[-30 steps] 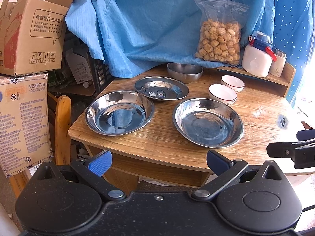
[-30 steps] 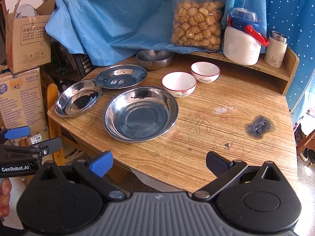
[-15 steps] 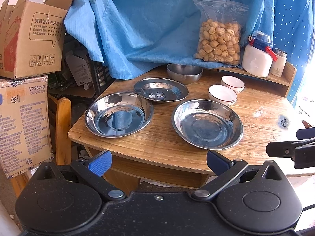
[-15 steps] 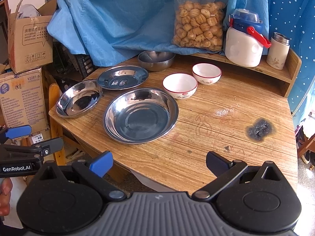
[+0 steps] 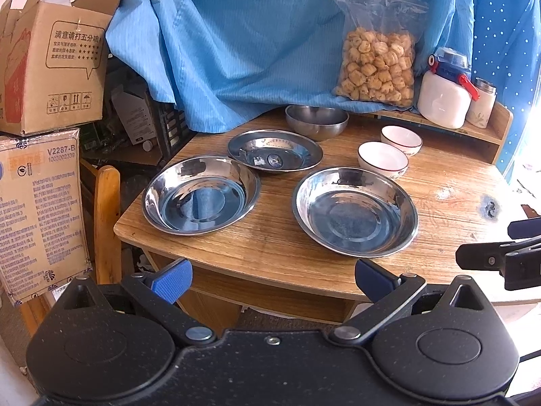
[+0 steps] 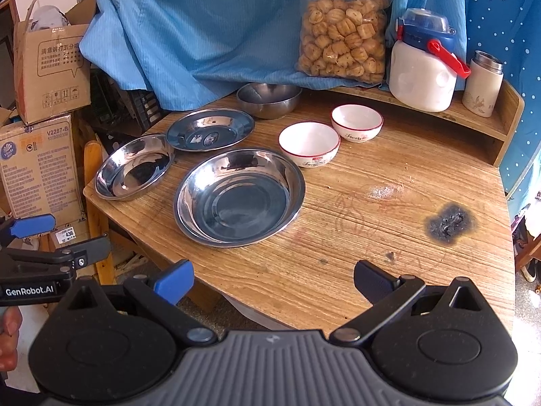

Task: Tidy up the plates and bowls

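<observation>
Three steel plates lie on the wooden table (image 5: 270,247): a left plate (image 5: 201,194), a far plate (image 5: 274,150) and a larger right plate (image 5: 355,211). A steel bowl (image 5: 316,121) stands behind them. Two white bowls with red rims (image 5: 382,159) (image 5: 401,138) stand to the right. My left gripper (image 5: 270,279) is open and empty, in front of the table's near edge. My right gripper (image 6: 272,280) is open and empty over the table's front edge, near the large plate (image 6: 238,196).
A bag of snacks (image 6: 341,37), a white jug (image 6: 422,67) and a small flask (image 6: 481,84) stand on the back shelf. Cardboard boxes (image 5: 40,74) and a wooden chair (image 5: 106,220) are at the left. A burn mark (image 6: 449,223) is on the table at the right.
Both grippers have moved slightly forward toward the table. Nothing on the table has moved.
</observation>
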A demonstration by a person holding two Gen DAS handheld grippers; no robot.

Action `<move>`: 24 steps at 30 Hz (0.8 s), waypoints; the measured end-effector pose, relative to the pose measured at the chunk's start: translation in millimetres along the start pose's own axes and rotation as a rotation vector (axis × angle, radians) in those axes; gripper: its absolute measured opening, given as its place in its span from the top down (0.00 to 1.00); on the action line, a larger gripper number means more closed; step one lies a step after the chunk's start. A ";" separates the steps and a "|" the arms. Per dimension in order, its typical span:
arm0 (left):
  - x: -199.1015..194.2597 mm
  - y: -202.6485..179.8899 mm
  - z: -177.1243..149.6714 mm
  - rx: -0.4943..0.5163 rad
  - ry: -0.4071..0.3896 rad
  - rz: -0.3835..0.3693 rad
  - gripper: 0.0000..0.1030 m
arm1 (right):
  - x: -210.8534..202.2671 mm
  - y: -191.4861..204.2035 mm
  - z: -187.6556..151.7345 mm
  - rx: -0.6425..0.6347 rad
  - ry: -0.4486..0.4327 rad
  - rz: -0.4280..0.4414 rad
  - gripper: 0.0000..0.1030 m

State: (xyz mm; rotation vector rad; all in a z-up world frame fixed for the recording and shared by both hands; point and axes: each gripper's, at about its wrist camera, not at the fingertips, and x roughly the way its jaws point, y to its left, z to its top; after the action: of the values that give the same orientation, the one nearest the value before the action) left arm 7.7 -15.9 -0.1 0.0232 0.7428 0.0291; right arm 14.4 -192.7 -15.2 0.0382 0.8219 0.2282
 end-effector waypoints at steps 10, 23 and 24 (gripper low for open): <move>6.2 -7.0 2.3 0.005 0.019 0.005 0.01 | 4.4 -8.8 1.9 -0.001 0.009 0.018 0.00; 15.7 -13.5 13.8 -0.061 0.064 0.112 0.01 | 18.8 -25.7 7.5 -0.010 0.047 0.085 0.00; 15.2 -11.8 16.7 -0.076 0.056 0.135 0.01 | 19.0 -25.0 8.6 -0.018 0.049 0.083 0.00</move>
State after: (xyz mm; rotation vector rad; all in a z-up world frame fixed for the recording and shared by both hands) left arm 30.4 -27.4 1.5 0.0004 0.7948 0.1875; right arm 37.8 -212.5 -26.1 0.0503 0.8674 0.3161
